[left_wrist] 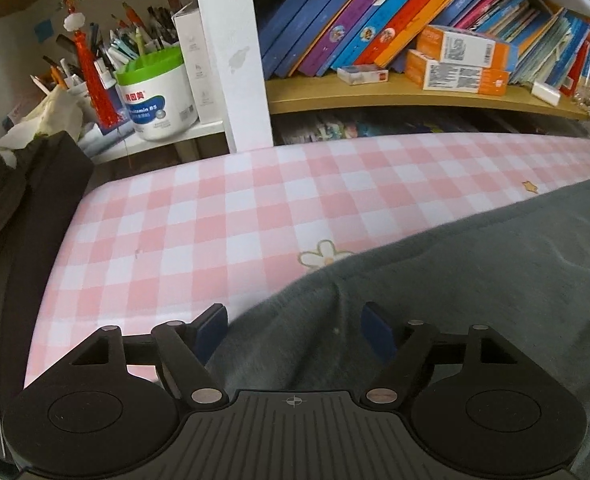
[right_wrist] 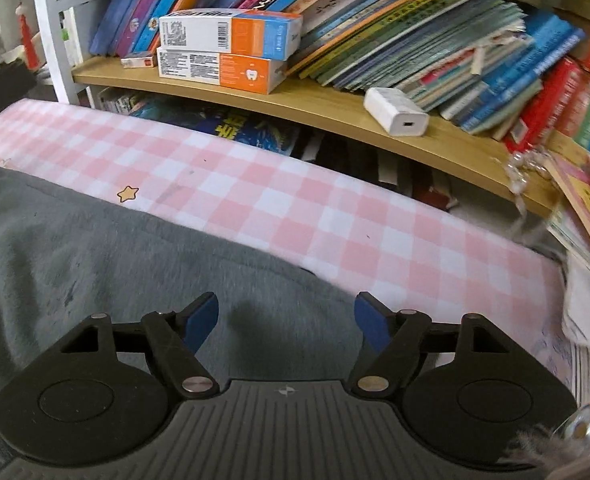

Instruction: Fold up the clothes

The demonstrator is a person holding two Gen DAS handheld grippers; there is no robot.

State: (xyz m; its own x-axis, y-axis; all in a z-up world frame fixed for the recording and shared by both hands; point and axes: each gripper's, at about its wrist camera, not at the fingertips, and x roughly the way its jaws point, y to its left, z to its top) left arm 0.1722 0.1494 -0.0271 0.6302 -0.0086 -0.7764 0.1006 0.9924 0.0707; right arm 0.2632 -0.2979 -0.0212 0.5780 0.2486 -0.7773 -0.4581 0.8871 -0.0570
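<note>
Grey fleece garment [left_wrist: 455,280] lies spread on the counter [left_wrist: 199,216], which wears a pink-and-white checked cover. The left hand-held gripper [left_wrist: 295,332] hangs over the garment's near left edge, jaws spread apart with nothing pinched; its left fingertip [left_wrist: 211,328] sits over bare checked cover, and a raised crease of the cloth runs up between the two blue pads. The right hand-held gripper [right_wrist: 287,320] hovers over the same garment [right_wrist: 95,260], jaws likewise parted and empty, with the cloth's right edge just beyond its right fingertip [right_wrist: 371,320]. Ahead of both, past the counter's far edge, a wooden shelf [right_wrist: 335,108] carries leaning books [right_wrist: 415,32] and two orange-and-white boxes [right_wrist: 223,52].
</note>
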